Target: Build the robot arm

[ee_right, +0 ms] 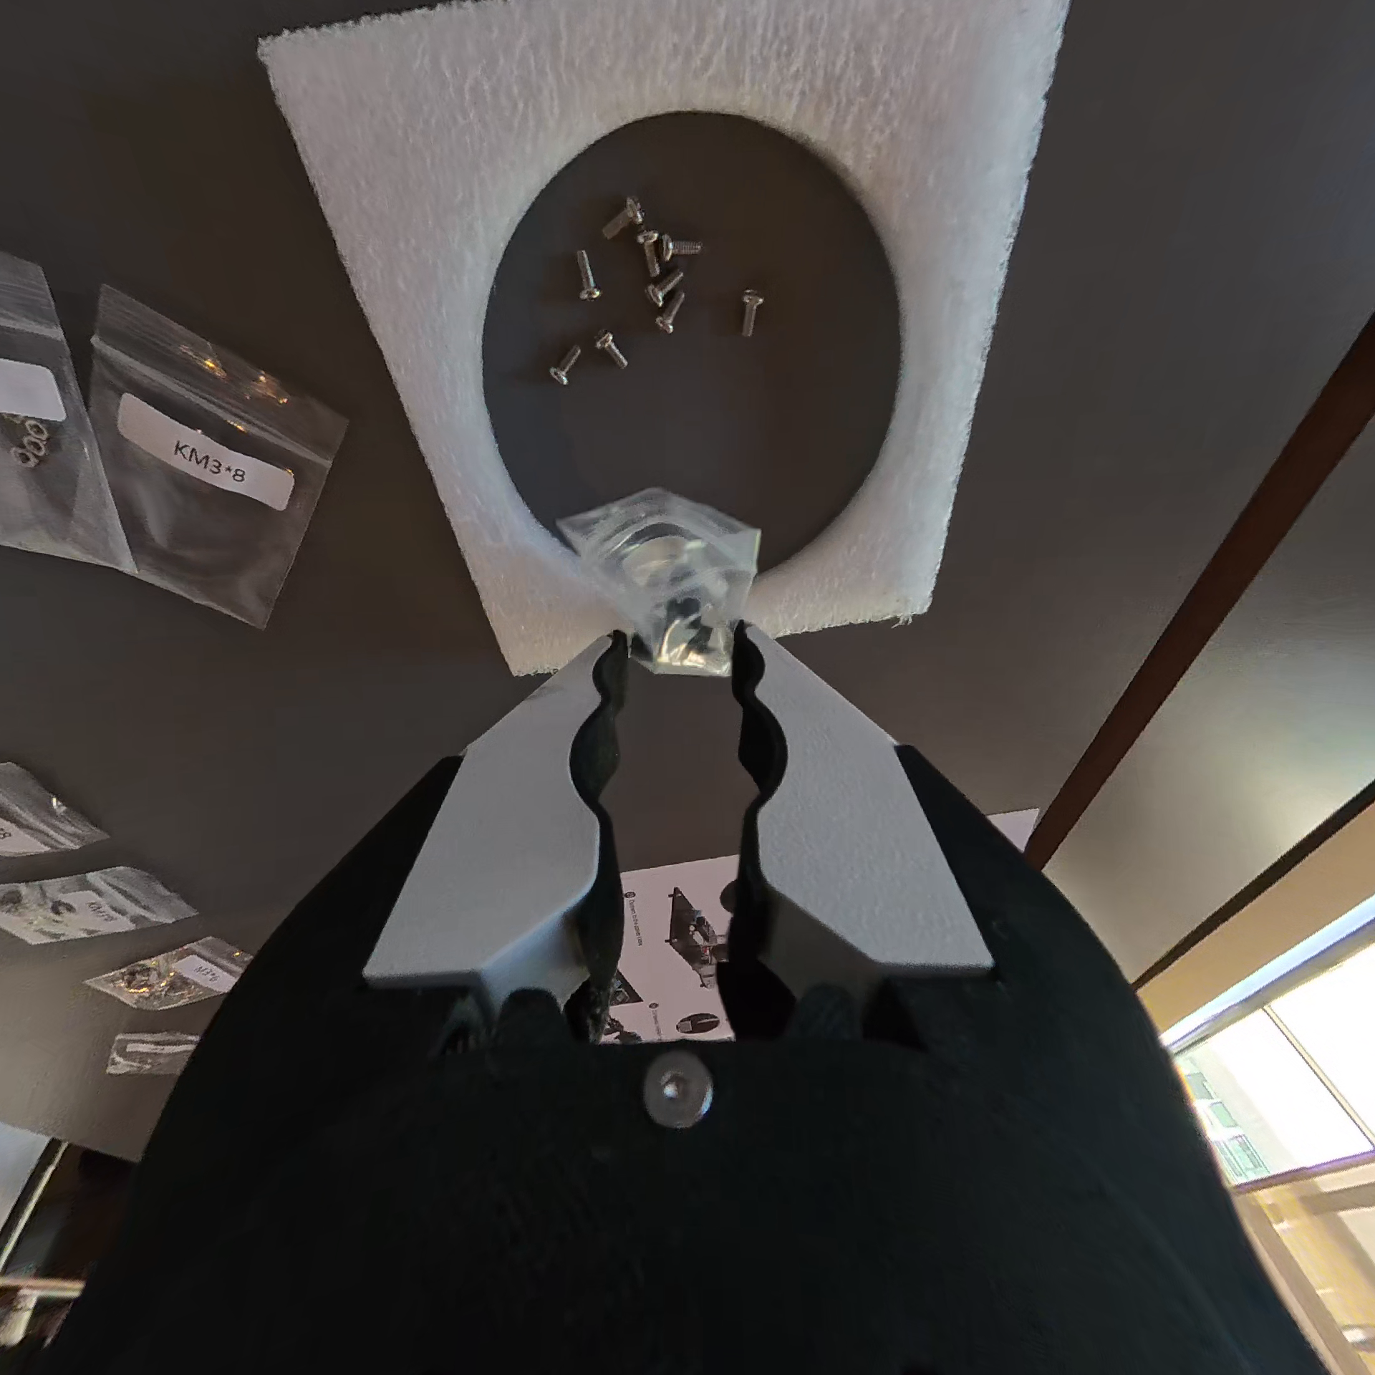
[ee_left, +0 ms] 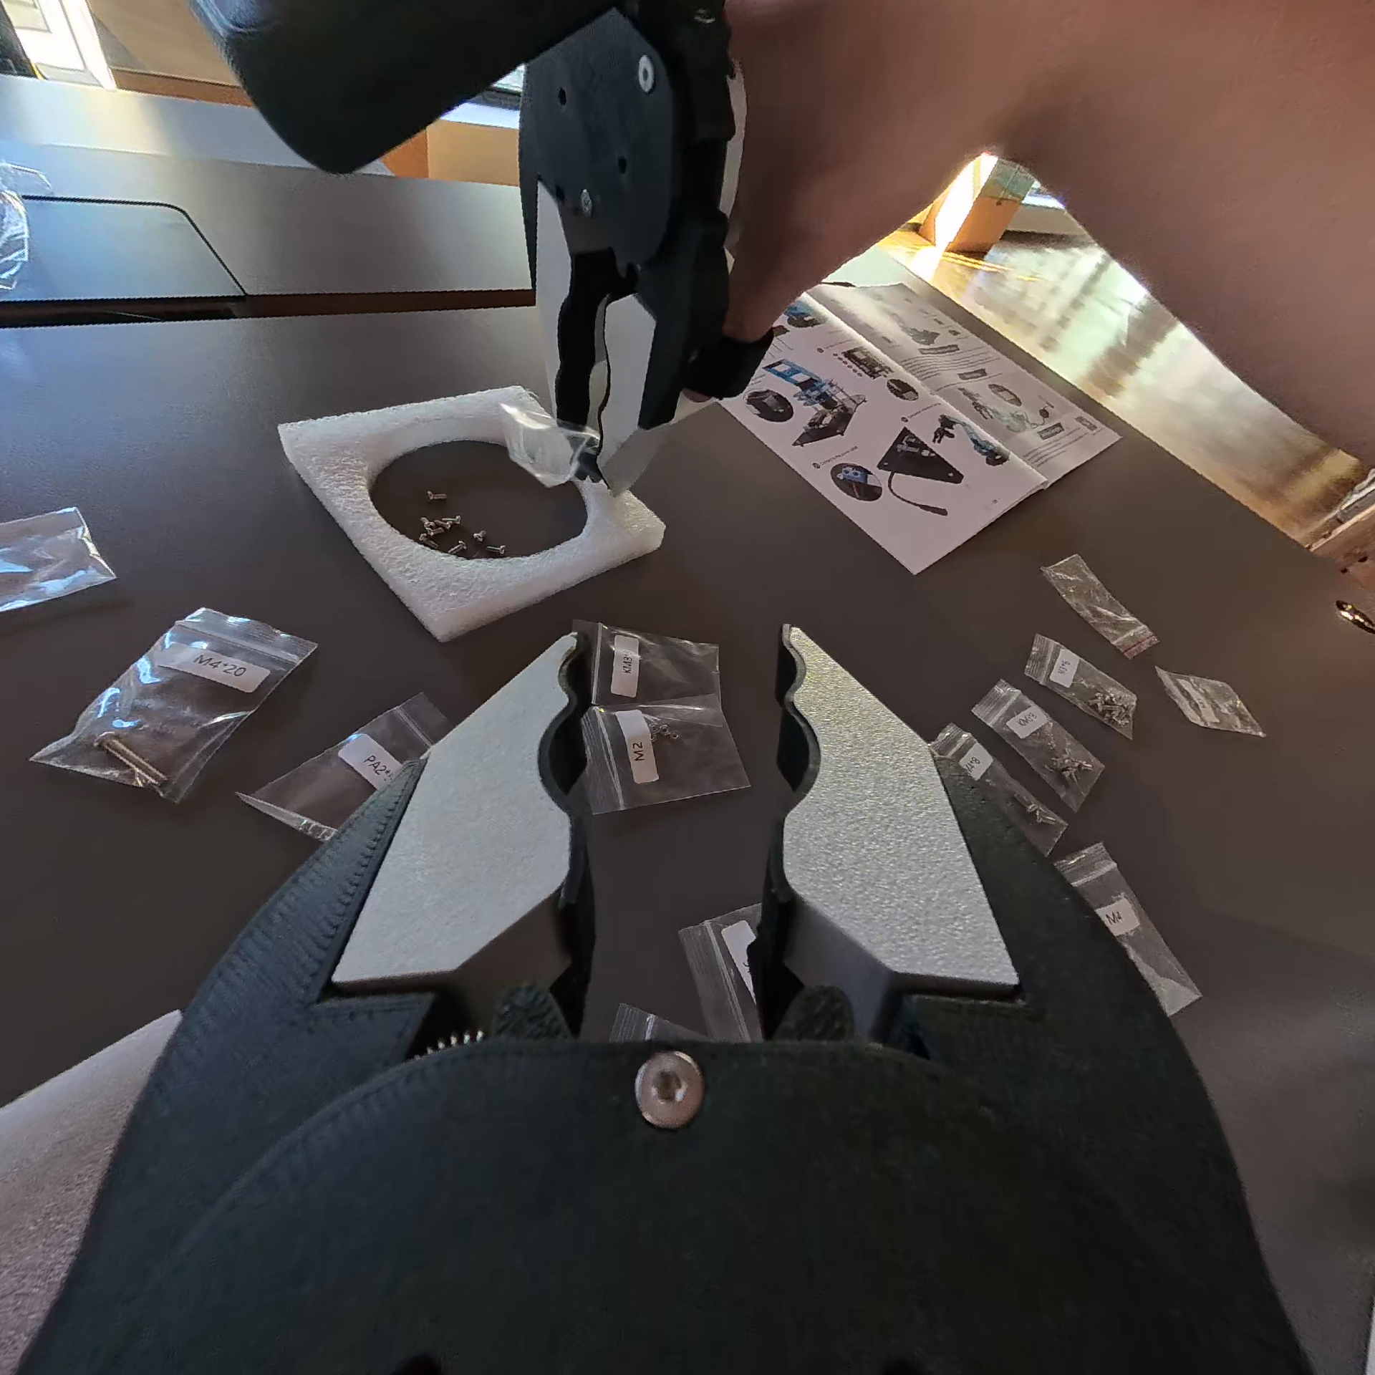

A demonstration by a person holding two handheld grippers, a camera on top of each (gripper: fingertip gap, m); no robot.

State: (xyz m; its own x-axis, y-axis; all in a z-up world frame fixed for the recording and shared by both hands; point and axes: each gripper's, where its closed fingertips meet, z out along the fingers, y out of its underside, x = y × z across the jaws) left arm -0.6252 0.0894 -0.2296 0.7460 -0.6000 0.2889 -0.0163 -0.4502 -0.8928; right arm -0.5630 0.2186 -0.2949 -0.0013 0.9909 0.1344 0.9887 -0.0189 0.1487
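My right gripper [ee_right: 678, 641] pinches a small clear bag [ee_right: 662, 577] over the foam ring [ee_right: 417, 186], screws [ee_right: 647, 286] lying loose inside; my left gripper [ee_left: 677, 714] hangs spread above labelled bags [ee_left: 655, 744] on the worktop [ee_left: 856, 588].

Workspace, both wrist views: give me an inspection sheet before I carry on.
Surface: dark table, matte.
Job's things: white foam frame ringing loose screws; small clear bag.
Clutter: labelled zip bags spread about; open instruction booklet.
Grippers: right gripper shut on the small clear bag above the frame's edge; left gripper open, empty, above the zip bags.
Cables: nothing seen.
Surroundings: wooden floor, bright windows.
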